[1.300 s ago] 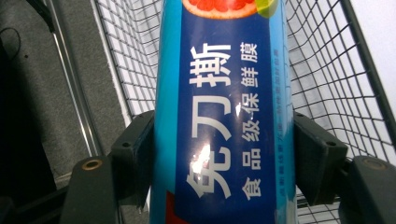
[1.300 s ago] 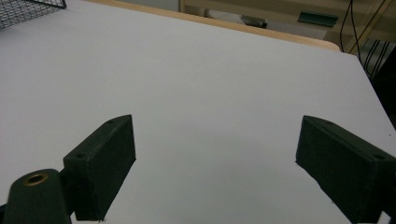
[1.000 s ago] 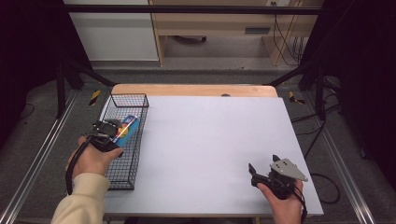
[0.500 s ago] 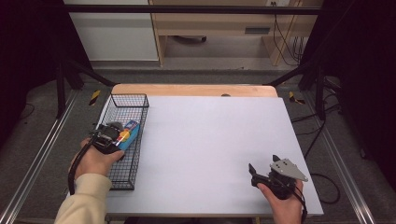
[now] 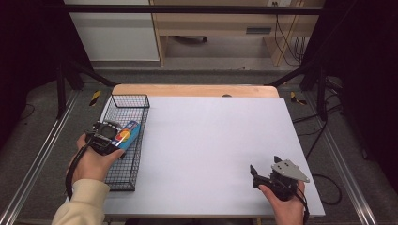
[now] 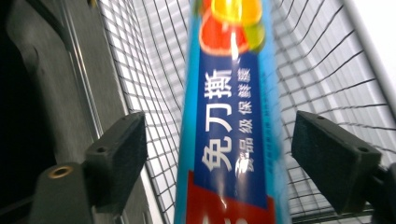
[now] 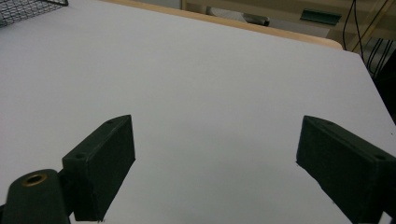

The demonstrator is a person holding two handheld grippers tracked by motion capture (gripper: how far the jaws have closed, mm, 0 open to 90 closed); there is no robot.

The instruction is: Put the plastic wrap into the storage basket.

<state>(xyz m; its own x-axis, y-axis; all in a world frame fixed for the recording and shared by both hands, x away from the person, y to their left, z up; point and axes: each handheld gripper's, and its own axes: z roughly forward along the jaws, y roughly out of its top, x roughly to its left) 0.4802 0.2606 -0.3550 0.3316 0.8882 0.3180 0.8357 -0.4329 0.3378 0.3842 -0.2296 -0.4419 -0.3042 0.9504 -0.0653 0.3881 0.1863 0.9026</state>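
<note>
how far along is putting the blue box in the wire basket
Nearly done: the blue cling-film box is already over the wire basket. In hand: the left gripper has just been opening, its pads clear of the box between them. Left: withdrawing. The right gripper rests open on the white table.

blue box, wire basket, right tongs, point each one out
blue box [image 6: 231, 140]: left gripper view, its printed face.
wire basket [image 5: 123, 178]: high view, its near wall.
right tongs [image 5: 256, 175]: high view, between the tips.

A white rectangular counter [image 5: 206, 140] with a light wooden far edge [image 5: 192, 90] stands on a grey floor [image 5: 42, 108]. Beyond it stands a pale wooden cabinet [image 5: 211, 28], with black cables [image 5: 286, 42] hanging beside it.
</note>
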